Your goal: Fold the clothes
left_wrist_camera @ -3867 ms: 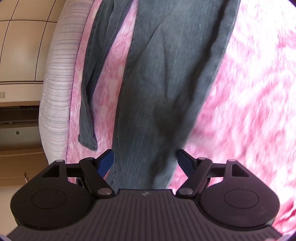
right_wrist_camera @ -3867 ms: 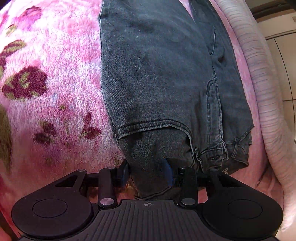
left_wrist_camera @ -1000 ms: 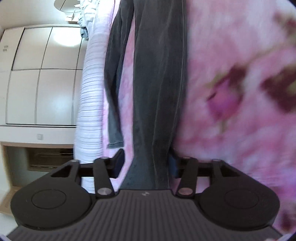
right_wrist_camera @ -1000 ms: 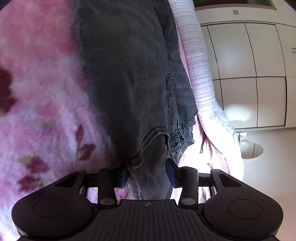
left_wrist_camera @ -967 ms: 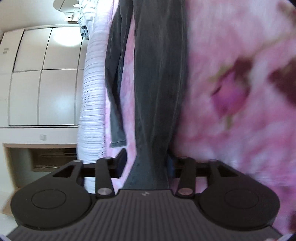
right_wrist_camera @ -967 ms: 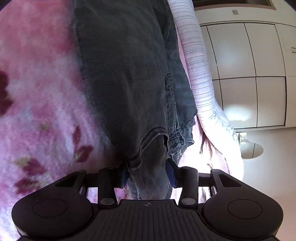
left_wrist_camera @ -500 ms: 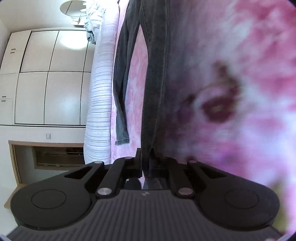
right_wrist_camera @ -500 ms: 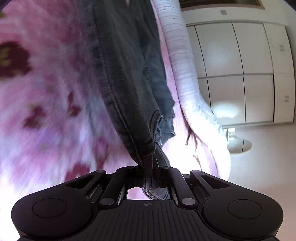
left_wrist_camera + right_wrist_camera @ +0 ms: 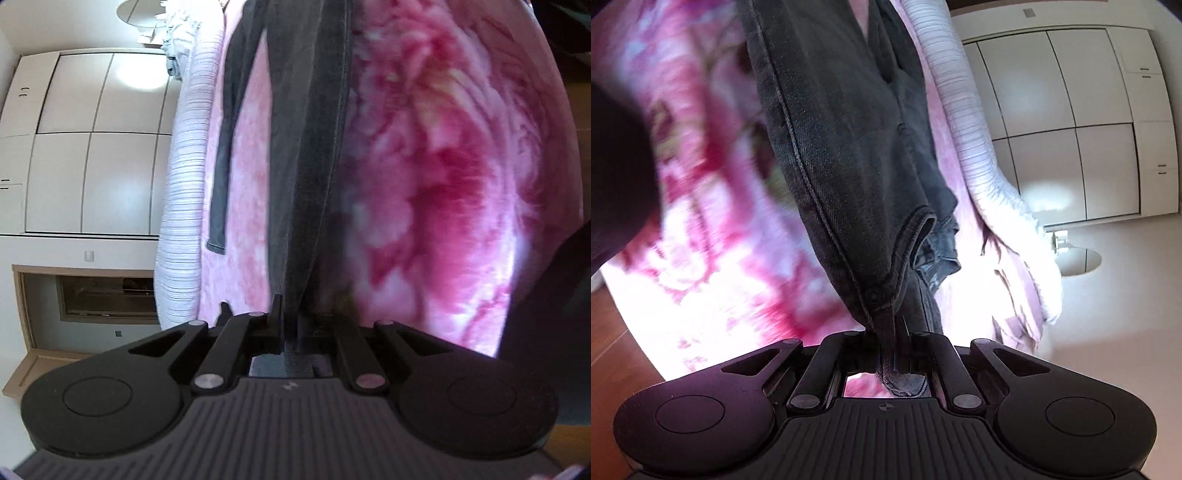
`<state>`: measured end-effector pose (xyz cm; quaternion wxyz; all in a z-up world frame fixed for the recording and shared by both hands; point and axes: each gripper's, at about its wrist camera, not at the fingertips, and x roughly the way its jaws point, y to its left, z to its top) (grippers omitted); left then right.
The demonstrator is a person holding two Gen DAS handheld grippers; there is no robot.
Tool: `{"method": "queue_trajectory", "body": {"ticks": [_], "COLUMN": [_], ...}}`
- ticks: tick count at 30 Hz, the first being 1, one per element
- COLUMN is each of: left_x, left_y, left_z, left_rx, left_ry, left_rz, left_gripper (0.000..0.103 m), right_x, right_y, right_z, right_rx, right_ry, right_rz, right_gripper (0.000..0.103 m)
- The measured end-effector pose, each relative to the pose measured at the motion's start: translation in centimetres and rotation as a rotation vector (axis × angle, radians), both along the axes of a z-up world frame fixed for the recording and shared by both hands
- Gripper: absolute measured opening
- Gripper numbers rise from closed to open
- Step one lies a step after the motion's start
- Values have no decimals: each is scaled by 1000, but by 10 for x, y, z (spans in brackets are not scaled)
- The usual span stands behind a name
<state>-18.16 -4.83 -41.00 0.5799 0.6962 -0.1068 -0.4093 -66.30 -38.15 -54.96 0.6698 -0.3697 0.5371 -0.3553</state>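
Observation:
Dark grey jeans (image 9: pixel 303 147) lie stretched along a pink floral blanket (image 9: pixel 424 184). My left gripper (image 9: pixel 293 325) is shut on the hem end of one trouser leg, which runs straight away from it. The other leg (image 9: pixel 225 155) lies apart to the left. In the right wrist view my right gripper (image 9: pixel 892 343) is shut on the waistband corner of the jeans (image 9: pixel 849 129), lifting that edge off the blanket (image 9: pixel 713 221).
A striped white-lilac duvet roll (image 9: pixel 184 192) borders the blanket; it also shows in the right wrist view (image 9: pixel 964 122). White wardrobe doors (image 9: pixel 92 147) stand beyond. Wooden floor (image 9: pixel 617 350) shows at the lower left. A dark blurred shape (image 9: pixel 617 166) sits at the left edge.
Both grippers have closed from open around the jeans to fully shut on the fabric, and both have lifted and tilted, pulling the jeans taut.

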Motion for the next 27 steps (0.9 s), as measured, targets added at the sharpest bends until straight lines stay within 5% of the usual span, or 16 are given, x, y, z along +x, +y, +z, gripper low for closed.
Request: {"method": "queue_trajectory", "body": {"ticks": [5,9,11,17,21,27], "left_x": [0,11,14,24,46,88], "left_y": [24,44,58,89,55,-67], "left_z": [-23,-18,-15,18,54,69], "left_rx": [55,73,83,32,-93,-179], "left_ry": [-60,-45,-39,-14,-15,8], "left_rz": [-2,73,101,164,150,9], "left_gripper": [9,12,12,32,39,56], "right_x": [18,16,14,56,96,163], "right_y": [-10,-2,10,21,18,4], "right_z": [-18,-23,-17,19,48,87], "right_rx": [-15,-23,-3,43,61,90], "right_ry": [21,33,6,-101,-177,-269], "right_rz": [-34,-55,-65,-6,56,143], "right_gripper": [6,26,38,40,44,49]}}
